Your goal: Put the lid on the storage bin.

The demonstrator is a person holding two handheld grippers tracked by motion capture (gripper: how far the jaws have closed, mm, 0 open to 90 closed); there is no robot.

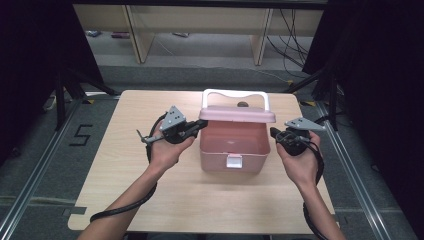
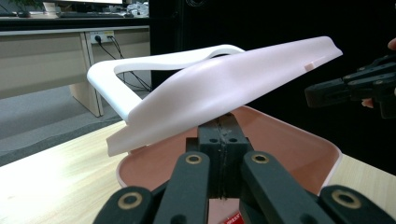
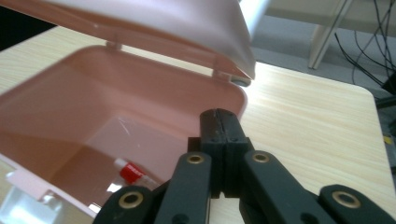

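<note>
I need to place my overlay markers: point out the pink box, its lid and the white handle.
pink box [image 1: 235, 145], high view: inner back wall of the open box.
lid [image 2: 233, 91], left gripper view: middle of the raised lid's underside.
white handle [image 1: 235, 92], high view: top bar of the handle.

Bright overhead light, dark surroundings, slightly soft focus throughout.

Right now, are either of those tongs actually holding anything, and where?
Nothing is gripped. Both tongs are shut on themselves: the left tongs sit under the raised lid, seemingly propping it; the right tongs hover at the pink box rim.
</note>
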